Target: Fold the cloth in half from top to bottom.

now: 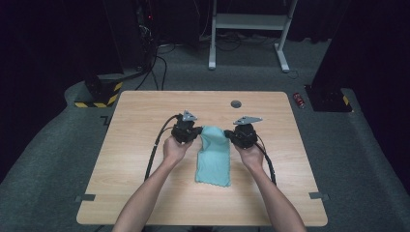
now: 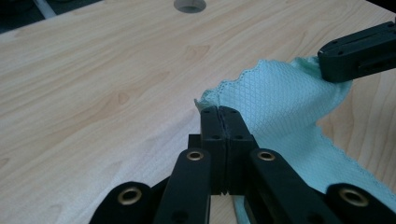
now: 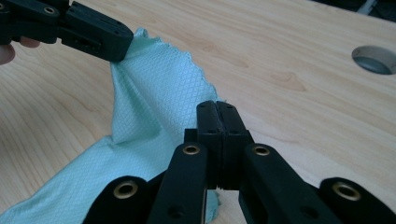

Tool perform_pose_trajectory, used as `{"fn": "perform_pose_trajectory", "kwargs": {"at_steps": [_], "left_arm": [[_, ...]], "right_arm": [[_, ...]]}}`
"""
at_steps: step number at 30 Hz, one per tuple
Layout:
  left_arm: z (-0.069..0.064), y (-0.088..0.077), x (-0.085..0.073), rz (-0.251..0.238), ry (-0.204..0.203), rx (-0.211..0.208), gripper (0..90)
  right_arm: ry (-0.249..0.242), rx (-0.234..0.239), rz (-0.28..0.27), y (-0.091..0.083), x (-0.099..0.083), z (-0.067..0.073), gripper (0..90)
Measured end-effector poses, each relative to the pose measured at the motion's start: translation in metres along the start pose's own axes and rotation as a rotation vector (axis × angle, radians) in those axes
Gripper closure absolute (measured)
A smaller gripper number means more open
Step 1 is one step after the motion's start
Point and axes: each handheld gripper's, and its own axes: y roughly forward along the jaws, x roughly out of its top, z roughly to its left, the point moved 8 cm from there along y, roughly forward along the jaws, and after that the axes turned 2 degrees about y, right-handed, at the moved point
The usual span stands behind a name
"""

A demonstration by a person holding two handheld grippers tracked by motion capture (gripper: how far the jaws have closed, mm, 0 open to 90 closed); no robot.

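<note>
Pale green cloth (image 1: 212, 155) lies at the middle of the wooden table (image 1: 135, 145), long way running from the person's side toward the far edge. Near end flat on the wood; far end lifted off it and pulled up between the two hands.

Left tongs (image 1: 196, 131) closed tight on the cloth's far left corner. In the left gripper view (image 2: 219, 112) the jaws meet with no gap, scalloped hem pinched at their tips.

Right tongs (image 1: 228, 134) likewise closed on the far right corner; in the right gripper view (image 3: 217, 108) the jaws are pressed together with the fabric caught between them.

Cloth hangs slack between the two grips, folds sagging toward the table.

Round hole (image 1: 236, 104) in the table beyond the hands, well apart from the cloth.
</note>
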Motion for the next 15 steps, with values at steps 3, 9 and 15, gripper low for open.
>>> {"fn": "perform_pose_trajectory", "kwargs": {"at_steps": [3,9,15], "left_arm": [[0.003,-0.001,0.007,-0.014,-0.004,0.005,89.4],[0.002,-0.005,0.009,-0.028,0.026,0.013,89.4],[-0.004,-0.013,0.0,-0.034,0.06,-0.008,89.4]], "right_arm": [[0.001,-0.005,-0.015,-0.003,0.007,-0.001,89.8],[-0.017,-0.003,-0.034,-0.009,0.014,0.001,89.8],[-0.032,0.02,-0.038,-0.013,0.007,0.009,89.8]]}}
